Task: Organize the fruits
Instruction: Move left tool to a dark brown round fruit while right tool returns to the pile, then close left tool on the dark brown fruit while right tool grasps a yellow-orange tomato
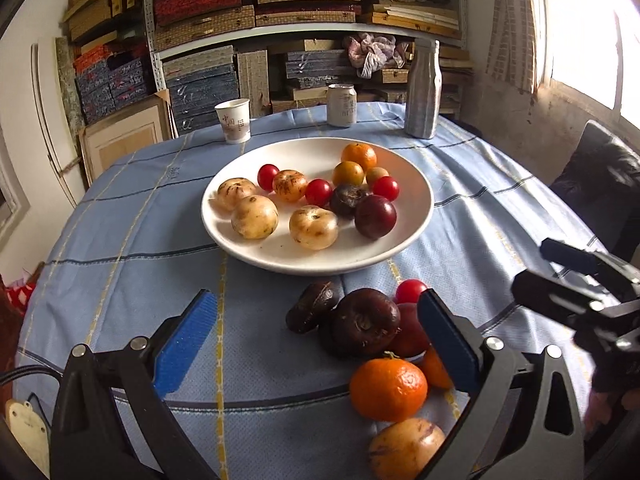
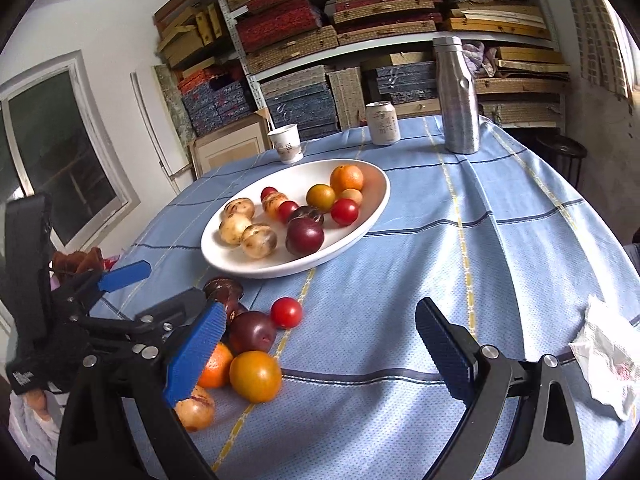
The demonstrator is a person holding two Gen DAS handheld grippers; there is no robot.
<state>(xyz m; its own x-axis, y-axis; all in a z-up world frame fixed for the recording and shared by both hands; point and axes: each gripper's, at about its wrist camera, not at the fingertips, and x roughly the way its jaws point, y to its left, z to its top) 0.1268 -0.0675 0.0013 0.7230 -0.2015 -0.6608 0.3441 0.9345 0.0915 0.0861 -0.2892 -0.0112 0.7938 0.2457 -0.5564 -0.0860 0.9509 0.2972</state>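
Sorting fruit: part done; many pieces sit in the white plate (image 1: 416, 216), a loose cluster remains on the bench (image 1: 120, 280) in front of it.
Plate contents: pale round fruits, small red tomatoes, dark plums, and oranges at the far side.
Loose cluster: two dark brown fruits (image 1: 362, 322), a red tomato (image 2: 286, 312), a plum (image 2: 251, 332), an orange (image 1: 388, 388), a yellow-orange fruit (image 2: 255, 376), a pale striped fruit (image 1: 404, 448); all touching or just beside one another.
Left gripper (image 1: 316, 344): spread wide, holding nothing; the cluster lies between its blue fingers, crowding the right-hand finger (image 1: 448, 344).
Right gripper (image 2: 320, 352): spread wide, holding nothing; only bare cloth between its fingers; the cluster lies to its left, beside its left finger (image 2: 196, 354).
Key relation: the left gripper is nearer; the fruits are roundish, so no long axis matters.
Judgement: a small shift rightward should centre one fruit.
Risk: closing on tightly packed fruit could nudge neighbours and set them rolling.
Background: paper cup (image 1: 233, 120), can (image 1: 341, 105), steel bottle (image 1: 424, 88) behind the plate.
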